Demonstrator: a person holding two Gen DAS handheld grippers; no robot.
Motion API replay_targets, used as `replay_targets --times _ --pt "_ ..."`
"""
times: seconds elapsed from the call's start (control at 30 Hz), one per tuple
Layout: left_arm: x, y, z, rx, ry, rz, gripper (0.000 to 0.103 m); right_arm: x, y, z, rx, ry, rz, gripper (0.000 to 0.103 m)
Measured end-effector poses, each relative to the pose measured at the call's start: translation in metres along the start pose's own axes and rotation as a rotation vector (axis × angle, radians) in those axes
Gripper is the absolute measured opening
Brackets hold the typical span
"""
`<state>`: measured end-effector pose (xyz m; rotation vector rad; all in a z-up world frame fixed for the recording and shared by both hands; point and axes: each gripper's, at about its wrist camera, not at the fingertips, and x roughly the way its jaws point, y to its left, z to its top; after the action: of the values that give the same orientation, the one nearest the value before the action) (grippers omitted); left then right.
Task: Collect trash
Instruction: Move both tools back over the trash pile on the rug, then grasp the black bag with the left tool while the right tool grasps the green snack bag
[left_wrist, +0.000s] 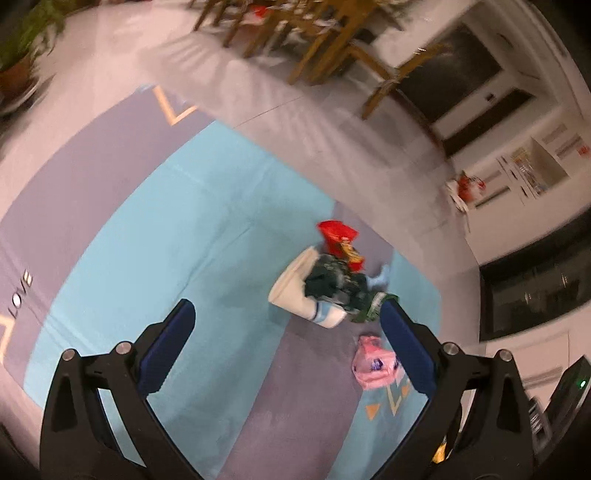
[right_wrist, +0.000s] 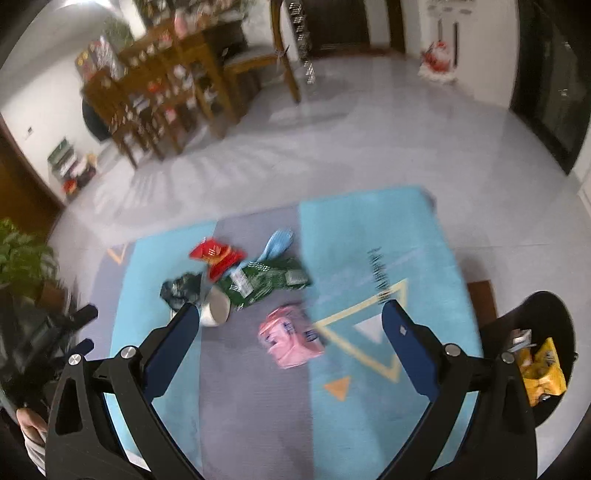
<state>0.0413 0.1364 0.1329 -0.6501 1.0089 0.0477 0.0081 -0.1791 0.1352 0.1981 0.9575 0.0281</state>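
Left gripper (left_wrist: 286, 314): fingers spread wide, empty, above the rug (left_wrist: 155, 229).
Right gripper (right_wrist: 290, 314): spread wide, empty.
Trash: red wrapper (right_wrist: 216, 254), green wrapper (right_wrist: 266, 280), pink packet (right_wrist: 290, 338), white cup (right_wrist: 218, 310) (tipped over), clustered mid-rug.
Black bin (right_wrist: 554, 314): right, holding yellow packet (right_wrist: 543, 373).

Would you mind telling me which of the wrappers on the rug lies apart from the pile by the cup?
The pink wrapper. It lies alone on the grey strip of the rug, while the red wrapper and green wrapper cluster by the tipped white cup.
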Motion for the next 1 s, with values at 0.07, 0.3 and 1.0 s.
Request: replay_targets --times 0.07,0.3,1.0 --pt "0.016 -0.008 0.003 0.024 0.031 0.012 0.1 0.019 0.013 0.002 -0.026 0.045 0.0 0.097" --pt "0.076 -0.036 0.014 0.067 0.09 -0.023 0.1 0.078 0.014 0.015 -0.014 0.144 0.008 0.092" --pt "0.142 -0.043 0.001 0.131 0.209 0.067 0.04 0.196 0.018 0.031 -0.007 0.358 0.023 0.09"
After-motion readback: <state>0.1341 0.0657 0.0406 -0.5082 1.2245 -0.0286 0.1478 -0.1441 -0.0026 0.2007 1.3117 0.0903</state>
